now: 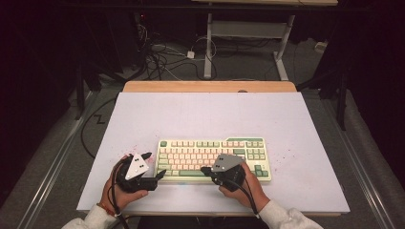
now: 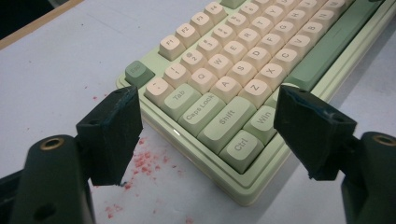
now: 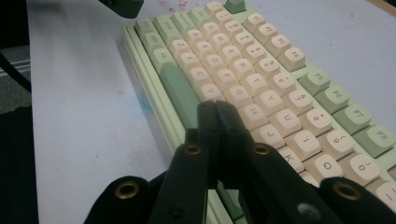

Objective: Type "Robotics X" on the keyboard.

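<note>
A cream and green keyboard point(image 1: 215, 155) lies on the white tabletop point(image 1: 200, 114), near its front edge. My left gripper point(image 1: 155, 164) is open at the keyboard's left end, its jaws spread on either side of the Ctrl and Shift corner point(image 2: 233, 135) with nothing between them. My right gripper point(image 1: 204, 169) is shut, its two black jaws pressed together with nothing between them. Its tips point(image 3: 215, 109) hover low over the bottom letter row beside the green space bar point(image 3: 180, 91). A hand holds each gripper from the front edge.
Red specks point(image 2: 144, 161) dot the tabletop by the keyboard's left end. A wooden strip point(image 1: 210, 86) borders the table's far side. Beyond it are floor cables point(image 1: 162, 59) and a white desk frame point(image 1: 208, 47). Bare tabletop lies behind and on both sides of the keyboard.
</note>
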### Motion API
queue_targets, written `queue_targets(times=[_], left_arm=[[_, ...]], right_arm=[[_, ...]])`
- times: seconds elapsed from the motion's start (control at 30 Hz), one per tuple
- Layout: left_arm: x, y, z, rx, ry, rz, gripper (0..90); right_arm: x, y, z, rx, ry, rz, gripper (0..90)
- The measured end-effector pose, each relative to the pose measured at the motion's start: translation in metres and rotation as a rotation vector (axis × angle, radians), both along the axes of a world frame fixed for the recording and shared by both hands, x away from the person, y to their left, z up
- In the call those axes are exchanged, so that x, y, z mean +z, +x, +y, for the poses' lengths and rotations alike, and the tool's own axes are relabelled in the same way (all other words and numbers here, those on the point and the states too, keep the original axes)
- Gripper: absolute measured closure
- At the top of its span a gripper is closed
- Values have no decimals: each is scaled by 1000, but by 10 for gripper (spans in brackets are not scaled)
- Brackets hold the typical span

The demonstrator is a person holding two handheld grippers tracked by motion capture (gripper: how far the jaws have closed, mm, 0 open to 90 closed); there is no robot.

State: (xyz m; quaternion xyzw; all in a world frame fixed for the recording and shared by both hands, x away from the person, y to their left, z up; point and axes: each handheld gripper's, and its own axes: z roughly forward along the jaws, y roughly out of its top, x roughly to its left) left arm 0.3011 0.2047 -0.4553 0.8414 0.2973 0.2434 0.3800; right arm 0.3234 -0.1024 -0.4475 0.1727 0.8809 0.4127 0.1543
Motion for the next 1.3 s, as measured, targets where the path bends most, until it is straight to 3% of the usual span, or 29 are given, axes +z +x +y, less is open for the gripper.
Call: queue_targets(times=[1.1,1.3], left_arm=[[0,0,1,-1,-3,2,244],[1,0,1,-3,3,-12,244]], right_arm=[[-11,6,1,-24,-34,13,900],[-11,5,1,-22,-35,13,900]])
